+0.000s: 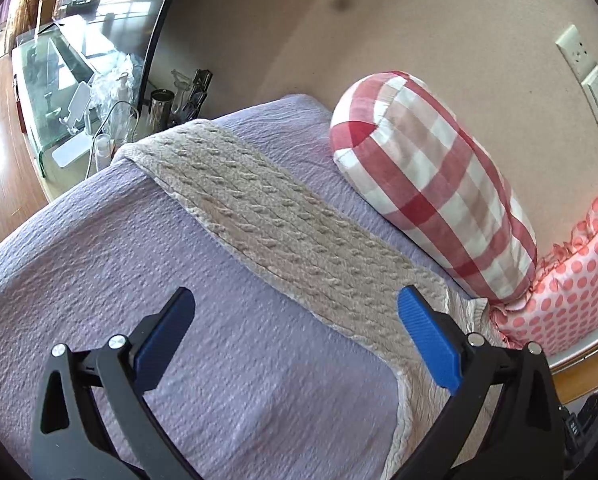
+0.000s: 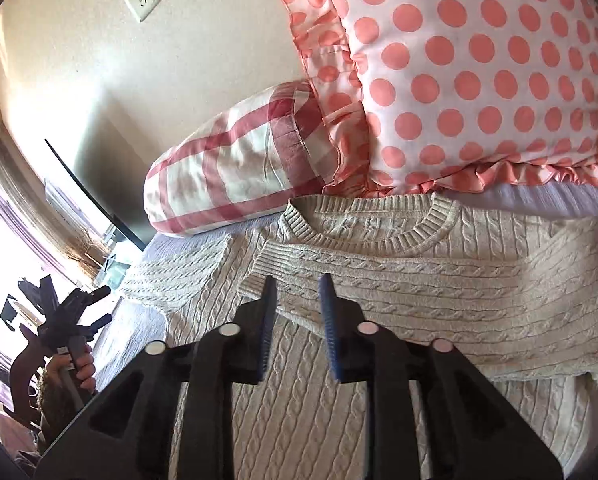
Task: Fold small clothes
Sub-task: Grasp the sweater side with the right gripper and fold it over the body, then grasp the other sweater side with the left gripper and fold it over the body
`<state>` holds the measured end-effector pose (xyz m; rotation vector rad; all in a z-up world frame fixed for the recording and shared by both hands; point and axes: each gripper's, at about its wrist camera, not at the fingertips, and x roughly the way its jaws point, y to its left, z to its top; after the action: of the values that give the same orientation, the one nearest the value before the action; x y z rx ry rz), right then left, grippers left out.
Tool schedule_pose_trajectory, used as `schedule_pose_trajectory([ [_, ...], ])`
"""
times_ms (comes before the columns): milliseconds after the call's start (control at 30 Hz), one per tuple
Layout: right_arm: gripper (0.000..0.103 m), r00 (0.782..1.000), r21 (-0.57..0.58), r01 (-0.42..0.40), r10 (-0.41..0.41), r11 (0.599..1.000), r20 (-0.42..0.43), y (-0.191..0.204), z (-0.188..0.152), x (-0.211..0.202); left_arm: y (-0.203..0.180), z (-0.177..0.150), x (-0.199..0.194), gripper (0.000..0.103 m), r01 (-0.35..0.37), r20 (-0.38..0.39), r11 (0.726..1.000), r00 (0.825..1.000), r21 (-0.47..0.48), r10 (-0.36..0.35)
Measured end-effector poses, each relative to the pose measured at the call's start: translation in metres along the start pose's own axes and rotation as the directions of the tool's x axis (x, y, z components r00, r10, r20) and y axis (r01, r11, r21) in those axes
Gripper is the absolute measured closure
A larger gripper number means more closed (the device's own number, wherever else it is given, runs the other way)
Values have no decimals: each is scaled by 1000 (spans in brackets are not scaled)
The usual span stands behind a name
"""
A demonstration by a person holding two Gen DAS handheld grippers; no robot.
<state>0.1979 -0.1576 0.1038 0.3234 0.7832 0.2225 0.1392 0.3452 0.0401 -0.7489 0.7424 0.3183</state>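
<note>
So the cream cable-knit sweater (image 2: 379, 276) is lying flat on the purple bed (image 1: 99, 240), collar up by the polka-dot pillow (image 2: 479, 80) and checked pillow (image 2: 235, 176), with one sleeve already folded across the chest. The other sleeve (image 1: 283, 216) stretches out sideways, its long axis running away from the left tongs (image 1: 295, 336), which hover wide open right at its near end and look like the closer pair for the next fold. The right tongs (image 2: 297, 300) sit narrow but empty just above the folded sleeve's cuff.
</note>
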Motion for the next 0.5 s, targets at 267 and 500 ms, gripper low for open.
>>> schedule_pose_trajectory([
  [267, 39, 983, 50, 142, -147, 989, 112, -48, -15, -59, 57, 44, 37, 30, 70, -4, 969, 997, -238, -73],
  [500, 38, 979, 133, 152, -168, 979, 116, -77, -29, -70, 107, 73, 51, 74, 157, 41, 886, 987, -436, -154],
])
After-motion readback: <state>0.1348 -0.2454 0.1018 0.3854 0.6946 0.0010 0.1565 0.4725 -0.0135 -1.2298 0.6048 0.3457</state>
